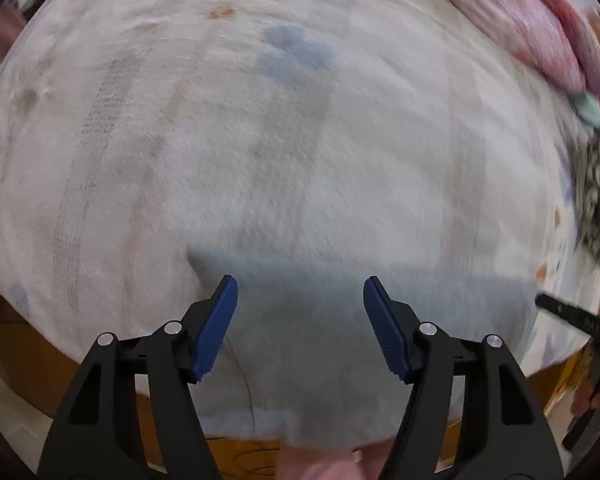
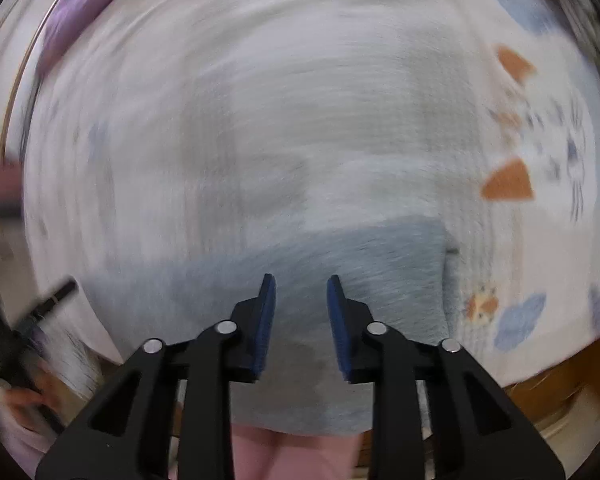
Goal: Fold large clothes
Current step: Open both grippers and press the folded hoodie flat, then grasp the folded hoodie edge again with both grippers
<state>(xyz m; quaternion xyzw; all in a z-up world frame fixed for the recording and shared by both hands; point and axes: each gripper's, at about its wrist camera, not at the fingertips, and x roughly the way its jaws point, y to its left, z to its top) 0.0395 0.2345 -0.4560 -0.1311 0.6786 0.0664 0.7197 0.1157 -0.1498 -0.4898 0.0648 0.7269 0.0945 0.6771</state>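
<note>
**Both grippers empty above the folded garment**

A wooden table (image 1: 24,360) carries a pale printed sheet (image 1: 260,140), blurred in both views. At its near edge lies the grey-blue garment (image 1: 320,320), folded flat. The left gripper (image 1: 300,308) points down over it, jaws wide, holding nothing. The right gripper (image 2: 301,304) has narrower jaws, also empty. Pink clothes (image 1: 532,28) are heaped at the far right corner.
</note>
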